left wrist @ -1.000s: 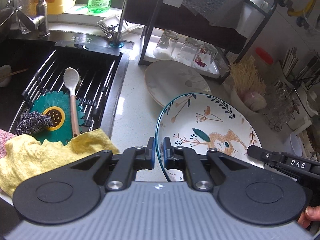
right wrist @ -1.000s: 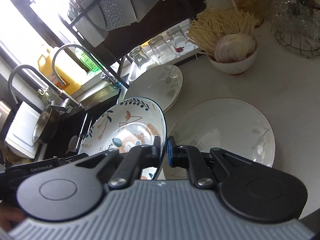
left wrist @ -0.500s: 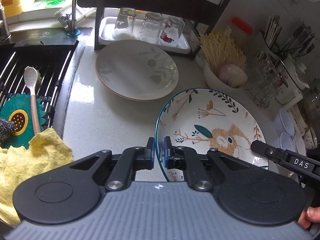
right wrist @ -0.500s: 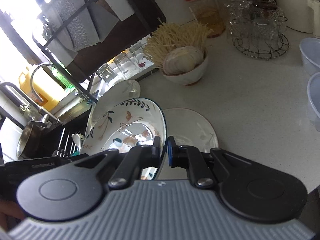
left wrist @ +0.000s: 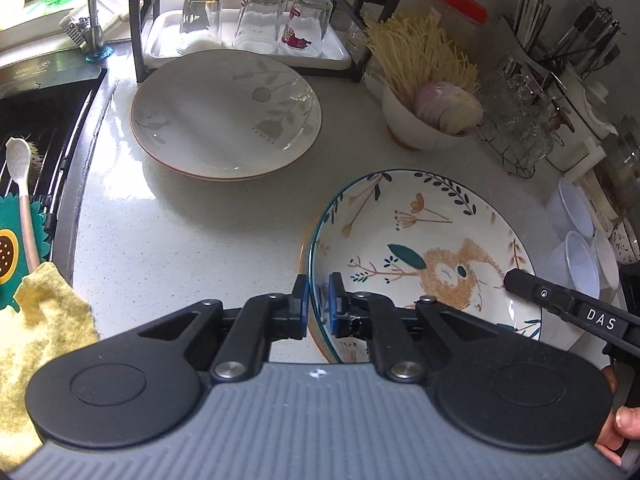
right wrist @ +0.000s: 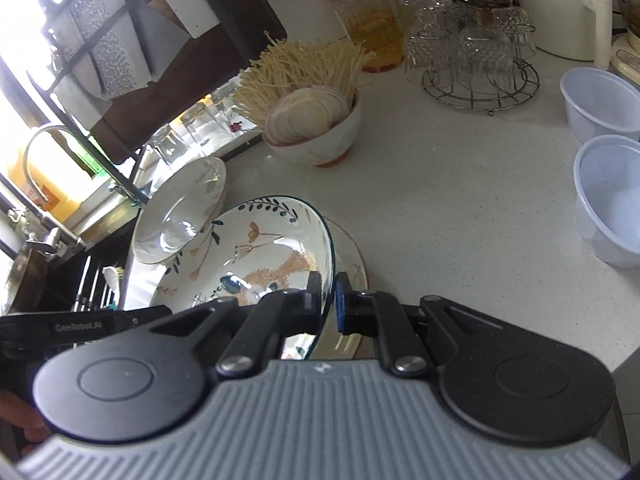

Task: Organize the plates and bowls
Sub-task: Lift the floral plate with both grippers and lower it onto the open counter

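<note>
A deep plate with a blue rim and a painted animal [left wrist: 424,240] is held by both grippers. My left gripper [left wrist: 318,298] is shut on its near-left rim. My right gripper [right wrist: 328,296] is shut on its opposite rim; the plate also shows in the right wrist view [right wrist: 256,256]. It sits low over a white plate with a brown rim [right wrist: 354,256], mostly hidden beneath it. A second white leaf-patterned plate [left wrist: 224,112] lies on the counter further back, also seen in the right wrist view [right wrist: 180,208].
A bowl of noodles and sliced onion [left wrist: 432,108] stands behind the plates. Upturned glasses [left wrist: 256,20] sit on a tray under a black rack. Plastic bowls [right wrist: 608,196] and a glass stand [right wrist: 480,52] are at the right. The sink with a drying rack [left wrist: 36,152] and yellow cloth [left wrist: 40,320] is at the left.
Both grippers carried the painted plate rightward from near the sink and lowered it over the white brown-rimmed plate. Both stay shut on its rim.
</note>
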Demonstrator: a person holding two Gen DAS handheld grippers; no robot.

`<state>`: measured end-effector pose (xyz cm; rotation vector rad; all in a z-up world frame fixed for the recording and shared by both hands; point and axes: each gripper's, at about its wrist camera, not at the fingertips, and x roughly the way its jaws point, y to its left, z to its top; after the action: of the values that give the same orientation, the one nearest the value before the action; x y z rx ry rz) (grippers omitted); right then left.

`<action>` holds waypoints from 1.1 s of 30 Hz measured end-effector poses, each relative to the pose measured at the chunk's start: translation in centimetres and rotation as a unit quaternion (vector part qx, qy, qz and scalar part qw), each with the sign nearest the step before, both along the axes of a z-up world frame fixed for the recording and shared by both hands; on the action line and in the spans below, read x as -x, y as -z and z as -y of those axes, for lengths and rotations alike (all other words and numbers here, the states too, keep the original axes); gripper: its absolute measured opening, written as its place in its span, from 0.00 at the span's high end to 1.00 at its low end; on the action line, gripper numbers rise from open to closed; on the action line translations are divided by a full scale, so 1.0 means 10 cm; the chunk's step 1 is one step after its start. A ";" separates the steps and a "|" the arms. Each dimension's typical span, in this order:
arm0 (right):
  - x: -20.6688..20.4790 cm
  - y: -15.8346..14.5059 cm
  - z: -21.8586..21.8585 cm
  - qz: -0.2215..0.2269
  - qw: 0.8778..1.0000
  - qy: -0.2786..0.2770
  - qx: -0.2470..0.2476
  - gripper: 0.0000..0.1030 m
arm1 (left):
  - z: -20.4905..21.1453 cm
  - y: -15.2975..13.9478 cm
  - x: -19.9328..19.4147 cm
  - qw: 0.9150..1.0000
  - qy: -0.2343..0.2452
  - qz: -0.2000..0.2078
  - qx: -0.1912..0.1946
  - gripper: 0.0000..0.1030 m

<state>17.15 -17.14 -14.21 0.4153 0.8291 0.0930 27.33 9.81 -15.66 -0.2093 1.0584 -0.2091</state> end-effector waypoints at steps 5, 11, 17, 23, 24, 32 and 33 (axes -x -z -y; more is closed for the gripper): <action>-0.02 0.06 -0.05 -0.004 1.000 0.008 0.024 0.90 | 0.05 0.08 -0.05 1.000 0.003 -0.012 -0.008 0.89; -0.06 0.07 -0.12 0.009 0.998 0.010 0.055 0.90 | 0.10 0.07 -0.05 1.000 0.012 -0.007 -0.020 0.89; -0.08 0.08 -0.14 0.012 0.998 0.010 0.064 0.90 | 0.31 -0.06 -0.04 0.998 0.050 0.027 -0.041 0.89; -0.10 0.13 -0.11 -0.004 0.998 0.020 0.067 0.89 | 0.38 -0.15 -0.02 0.998 0.047 0.031 -0.036 0.89; -0.10 0.12 -0.11 -0.001 0.998 0.017 0.065 0.89 | 0.38 -0.16 0.00 0.998 0.045 0.033 -0.036 0.89; -0.07 0.03 -0.07 0.010 0.998 0.017 0.055 0.88 | 0.34 -0.28 0.14 0.998 0.031 0.044 -0.041 0.89; -0.07 0.01 -0.05 0.011 0.998 0.018 0.051 0.88 | 0.35 -0.31 0.16 0.997 0.029 0.051 -0.044 0.89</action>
<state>17.82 -16.63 -14.28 0.3333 0.8016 0.0211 25.72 6.35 -12.52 -0.0870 0.9714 -0.2228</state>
